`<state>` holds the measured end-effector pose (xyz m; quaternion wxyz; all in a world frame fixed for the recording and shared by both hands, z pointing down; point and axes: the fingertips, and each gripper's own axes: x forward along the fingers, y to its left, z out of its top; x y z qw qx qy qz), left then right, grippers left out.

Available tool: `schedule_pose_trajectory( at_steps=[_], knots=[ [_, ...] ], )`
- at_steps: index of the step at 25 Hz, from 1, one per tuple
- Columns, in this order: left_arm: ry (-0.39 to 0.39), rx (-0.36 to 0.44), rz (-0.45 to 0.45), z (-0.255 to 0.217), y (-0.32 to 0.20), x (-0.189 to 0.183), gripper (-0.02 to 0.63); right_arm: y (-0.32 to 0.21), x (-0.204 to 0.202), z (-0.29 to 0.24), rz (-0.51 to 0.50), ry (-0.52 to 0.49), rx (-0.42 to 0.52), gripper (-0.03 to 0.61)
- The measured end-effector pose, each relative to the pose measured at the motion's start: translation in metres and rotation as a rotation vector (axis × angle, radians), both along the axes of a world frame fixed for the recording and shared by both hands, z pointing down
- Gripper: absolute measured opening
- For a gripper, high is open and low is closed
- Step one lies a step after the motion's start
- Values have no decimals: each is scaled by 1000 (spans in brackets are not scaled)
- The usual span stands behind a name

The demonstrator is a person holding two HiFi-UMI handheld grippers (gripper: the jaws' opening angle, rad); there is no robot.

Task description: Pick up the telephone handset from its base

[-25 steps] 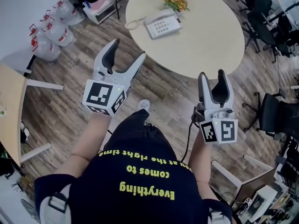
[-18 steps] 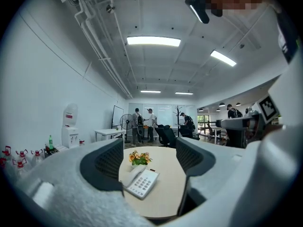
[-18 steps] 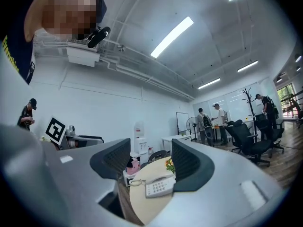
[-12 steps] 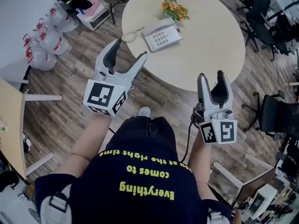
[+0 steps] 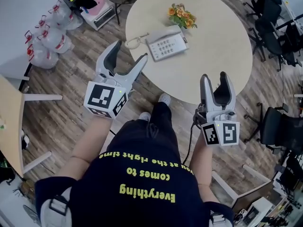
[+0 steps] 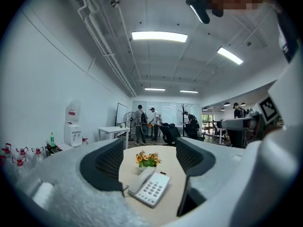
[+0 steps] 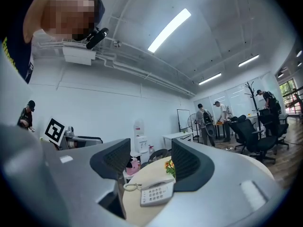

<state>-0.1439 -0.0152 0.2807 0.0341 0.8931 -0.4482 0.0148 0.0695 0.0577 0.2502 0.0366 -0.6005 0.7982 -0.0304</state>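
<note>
Office space, wood floor (image 5: pixel 71 79), round pale worktop (image 5: pixel 213 41) ahead of me.

**Change:** over the last second the worktop has slid down the head view toward me. One shoe (image 5: pixel 164 99) now shows forward near its rim, so I read this as walking up, not reaching. Both tools sit in the same spot in the head view as before.
- left tool (image 5: pixel 130 51): jaws spread wide, nothing between them.
- right tool (image 5: pixel 215 77): jaws also apart, empty.

**Task thing:** the handset (image 6: pixel 141 181) is still lying in its cradle on the telephone base (image 5: pixel 168 46). It sits on the worktop, well apart from both tools, with flowers (image 5: pixel 182 15) just behind it. Its coiled cord (image 5: pixel 133 42) trails off toward the worktop edge on the left-tool side.

**Meaning for the task:** approach only, pick-up not started. My guess is the left tool is better placed, since it's nearer and roughly lined up with the phone.

**Views:**
- Head view gives the plan layout: worktop outline, cord run, water jugs (image 5: pixel 45 41) on the floor, office chairs (image 5: pixel 277 122) to the right. It doesn't show how high the handset rides on the base.
- Left gripper view looks level along the jaws. The phone is framed between them, handset on the left of the keypad, slightly raised. It also shows people (image 6: pixel 142 122) standing at the back and a water dispenser (image 6: pixel 72 124), both missing from the head view.
- Right gripper view sees the phone lower and smaller between its jaws, more side-on, cord coil at the left. The left tool's marker cube shows at the far left of that view.
</note>
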Motion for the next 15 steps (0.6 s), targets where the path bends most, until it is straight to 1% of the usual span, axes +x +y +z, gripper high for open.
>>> schedule_pose_trajectory(
  at_steps=[3, 7, 10, 15],
  knots=[
    [-3, -2, -32, 1, -18, 1, 351, -26, 2, 0, -38, -3, 4, 271],
    [-6, -6, -71, -2, -48, 14, 353, -62, 17, -5, -76, -11, 17, 270],
    [-7, 2, -100, -7, -69, 29, 353, -87, 34, -7, -104, -15, 19, 272],
    [-4, 14, -132, -13, -102, 66, 351, -120, 72, -11, -135, -20, 24, 271]
  ],
)
